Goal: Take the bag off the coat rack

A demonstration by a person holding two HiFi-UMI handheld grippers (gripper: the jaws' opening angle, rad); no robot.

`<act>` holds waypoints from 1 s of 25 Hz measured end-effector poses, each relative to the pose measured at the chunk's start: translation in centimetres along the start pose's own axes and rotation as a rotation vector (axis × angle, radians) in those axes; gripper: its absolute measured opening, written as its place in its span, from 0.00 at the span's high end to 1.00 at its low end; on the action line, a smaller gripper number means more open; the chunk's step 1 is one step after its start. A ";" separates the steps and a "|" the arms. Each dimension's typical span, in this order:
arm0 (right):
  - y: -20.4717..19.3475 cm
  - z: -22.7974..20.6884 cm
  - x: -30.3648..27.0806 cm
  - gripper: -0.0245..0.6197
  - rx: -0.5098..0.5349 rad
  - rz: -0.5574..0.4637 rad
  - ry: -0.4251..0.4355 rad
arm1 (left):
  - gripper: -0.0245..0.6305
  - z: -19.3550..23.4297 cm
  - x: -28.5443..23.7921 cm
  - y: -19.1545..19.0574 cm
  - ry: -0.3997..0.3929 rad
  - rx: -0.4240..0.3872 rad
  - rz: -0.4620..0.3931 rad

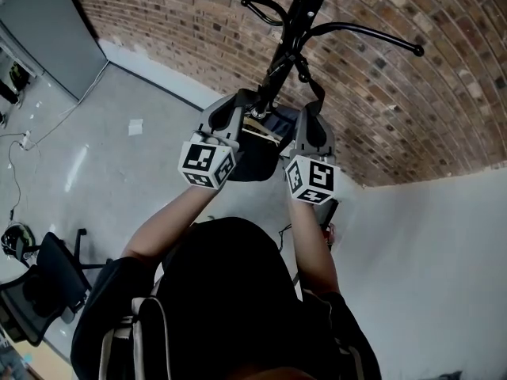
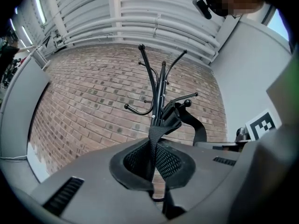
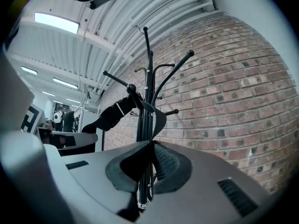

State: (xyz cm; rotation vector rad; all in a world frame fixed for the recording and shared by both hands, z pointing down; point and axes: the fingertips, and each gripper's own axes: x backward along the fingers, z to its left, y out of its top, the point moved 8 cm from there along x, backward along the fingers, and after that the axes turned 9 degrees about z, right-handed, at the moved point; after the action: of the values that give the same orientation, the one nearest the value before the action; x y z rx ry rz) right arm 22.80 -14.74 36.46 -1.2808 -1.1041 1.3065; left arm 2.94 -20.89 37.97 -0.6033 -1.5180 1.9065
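A black coat rack [image 1: 295, 22] with curved hooks stands before a brick wall. A black bag [image 1: 255, 163] hangs between my two grippers, close to the pole. In the left gripper view, the left gripper [image 2: 154, 146] is shut on the bag's black webbing strap [image 2: 155, 133], which runs up to a hook on the coat rack [image 2: 159, 90]. In the right gripper view, the right gripper [image 3: 150, 146] is shut on the same strap [image 3: 158, 120], which loops over a hook [image 3: 131, 88]. Both grippers, left [image 1: 238, 109] and right [image 1: 310, 117], are raised beside the pole.
The brick wall [image 1: 380, 93] lies behind the rack and a white wall [image 1: 428, 260] to the right. An office chair [image 1: 47, 279] and cables [image 1: 16, 153] sit on the grey floor at the left. A grey panel [image 1: 47, 22] stands at the far left.
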 end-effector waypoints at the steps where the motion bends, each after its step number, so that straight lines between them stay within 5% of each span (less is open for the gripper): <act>1: 0.4 -0.1 0.3 0.93 0.007 -0.009 -0.006 | 0.93 -0.2 0.1 0.2 -0.007 0.001 -0.004; 25: 7.1 0.0 7.9 0.93 0.020 -0.199 -0.030 | 0.93 -2.9 5.5 7.3 -0.051 0.055 -0.157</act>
State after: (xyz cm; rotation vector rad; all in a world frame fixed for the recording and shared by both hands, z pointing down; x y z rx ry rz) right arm 22.64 -7.76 28.42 -1.1090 -1.2038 1.1876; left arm -0.30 -16.09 30.33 -0.4019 -1.4934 1.8494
